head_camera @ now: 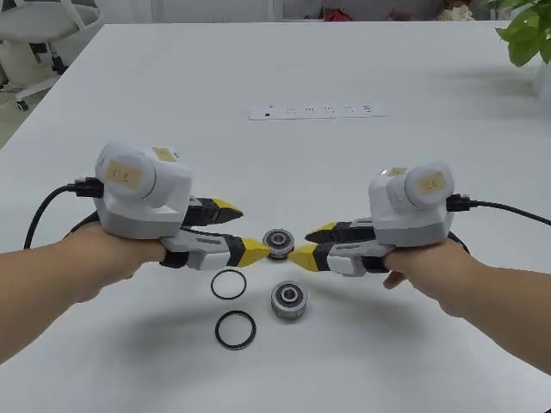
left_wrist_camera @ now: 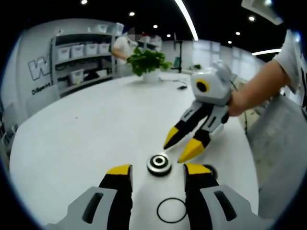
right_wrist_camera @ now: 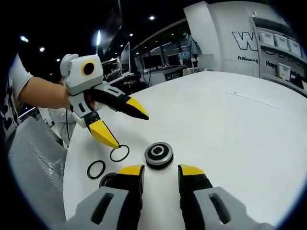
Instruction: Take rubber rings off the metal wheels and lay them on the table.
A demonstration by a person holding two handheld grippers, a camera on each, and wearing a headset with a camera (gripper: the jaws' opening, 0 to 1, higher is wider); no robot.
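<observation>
Head view, metal wheel (head_camera: 278,243) between opposing jaws

The head view looks down from above the near edge of the table (head_camera: 362,172), facing its far end. The left gripper view sits low and close over the tabletop, facing right toward the right gripper (left_wrist_camera: 177,151). The right gripper view sits just as low, facing left toward the left gripper (right_wrist_camera: 129,130). All three views share the wheel (head_camera: 278,243) lying between the tips.
</observation>
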